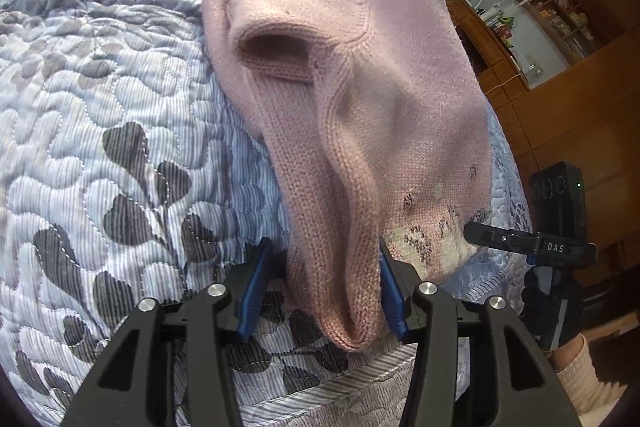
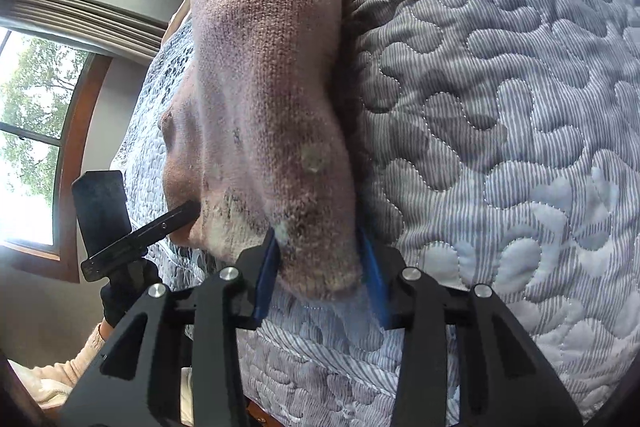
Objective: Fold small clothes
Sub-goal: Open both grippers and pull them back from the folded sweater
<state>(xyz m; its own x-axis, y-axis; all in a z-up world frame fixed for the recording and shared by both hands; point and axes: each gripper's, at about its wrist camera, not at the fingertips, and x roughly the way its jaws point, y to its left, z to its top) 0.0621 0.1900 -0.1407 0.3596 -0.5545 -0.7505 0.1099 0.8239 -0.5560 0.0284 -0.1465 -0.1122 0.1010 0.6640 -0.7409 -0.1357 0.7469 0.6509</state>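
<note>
The pink knitted sweater (image 1: 352,95) lies on the quilted bedspread (image 1: 100,115), near the bed's edge, and both grippers are at its nearest hem. In the left wrist view, the left gripper (image 1: 322,291) has a folded, ribbed edge of the sweater hanging between its blue pads (image 1: 254,291); the jaws stand partly apart, the right pad against the knit and the left pad beside it with a gap, so whether they actually pinch the cloth cannot be told. From that gripper the sweater stretches away across the bedspread, with a sleeve opening facing up on its left half.

In the right wrist view, the right gripper (image 2: 320,267) has the sweater's corner bunched between its pads, both of which touch the knit; the jaws are only moderately open around the wad. A patch of white and dark pattern on the sweater sits just left of this gripper.

Beyond the sweater's right side, wooden shelves (image 1: 560,7) stand against the wall. On the sweater's far side in the right wrist view, a window (image 2: 32,131) shows trees.
</note>
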